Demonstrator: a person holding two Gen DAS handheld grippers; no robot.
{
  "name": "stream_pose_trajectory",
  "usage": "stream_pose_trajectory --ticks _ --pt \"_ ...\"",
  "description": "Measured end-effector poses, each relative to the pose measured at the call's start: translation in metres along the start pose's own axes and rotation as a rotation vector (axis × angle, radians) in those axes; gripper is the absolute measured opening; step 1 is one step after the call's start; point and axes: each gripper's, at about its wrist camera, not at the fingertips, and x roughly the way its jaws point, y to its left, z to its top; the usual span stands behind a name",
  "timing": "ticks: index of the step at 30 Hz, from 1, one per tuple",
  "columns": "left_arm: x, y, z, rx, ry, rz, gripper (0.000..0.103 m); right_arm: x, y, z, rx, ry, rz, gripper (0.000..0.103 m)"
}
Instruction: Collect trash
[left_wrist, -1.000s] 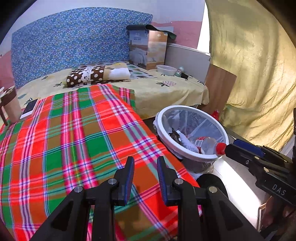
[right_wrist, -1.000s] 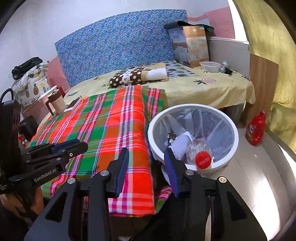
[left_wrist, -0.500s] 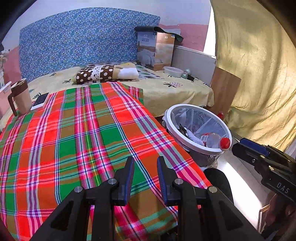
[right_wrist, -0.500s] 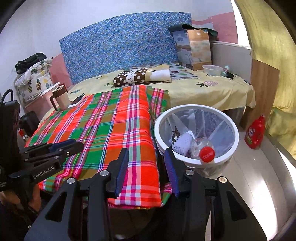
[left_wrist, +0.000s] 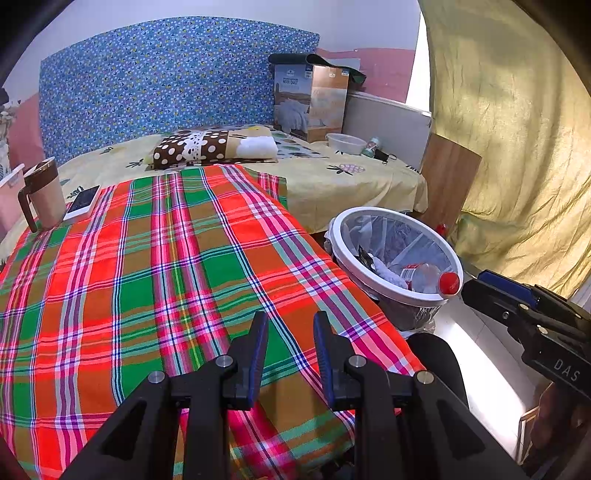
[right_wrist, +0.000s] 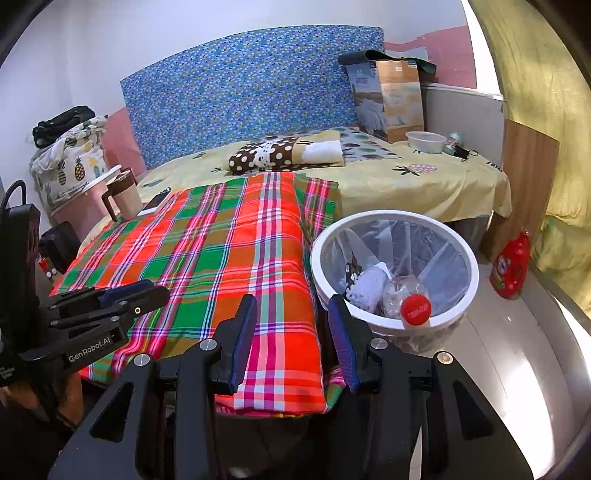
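Observation:
A white trash bin (left_wrist: 340, 251) (right_wrist: 469, 254) lined with a clear bag stands on the floor at the right of the bed. Inside lie a clear plastic bottle with a red cap (left_wrist: 448, 282) (right_wrist: 416, 309), crumpled white paper (right_wrist: 367, 284) and a dark wrapper. My left gripper (left_wrist: 290, 325) is open and empty above the near edge of the plaid blanket (left_wrist: 166, 277). My right gripper (right_wrist: 291, 310) is open and empty, over the blanket's corner just left of the bin. Each gripper shows in the other's view: the right one (left_wrist: 495, 291), the left one (right_wrist: 144, 293).
The bed carries a plaid blanket (right_wrist: 221, 251), a dotted pillow (left_wrist: 207, 146), a quilt box (left_wrist: 310, 101), a plastic bowl (left_wrist: 345, 143), a mug (left_wrist: 44, 192) and a phone (left_wrist: 83, 201). A red detergent bottle (right_wrist: 511, 266) and a wooden board (right_wrist: 528, 184) stand right of the bin, by a yellow curtain (left_wrist: 517, 147).
Both grippers have pulled back and away from the bin, so more of the blanket and bed shows. Both stayed open and empty. The bottle lies in the bin as before.

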Motion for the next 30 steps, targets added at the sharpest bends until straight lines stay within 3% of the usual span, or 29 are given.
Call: stream_pose_trajectory --ticks 30 --pt "-0.0026 0.0038 -0.0003 -0.001 -0.002 0.016 0.025 0.0023 0.0056 -0.0002 -0.007 0.006 0.01 0.042"
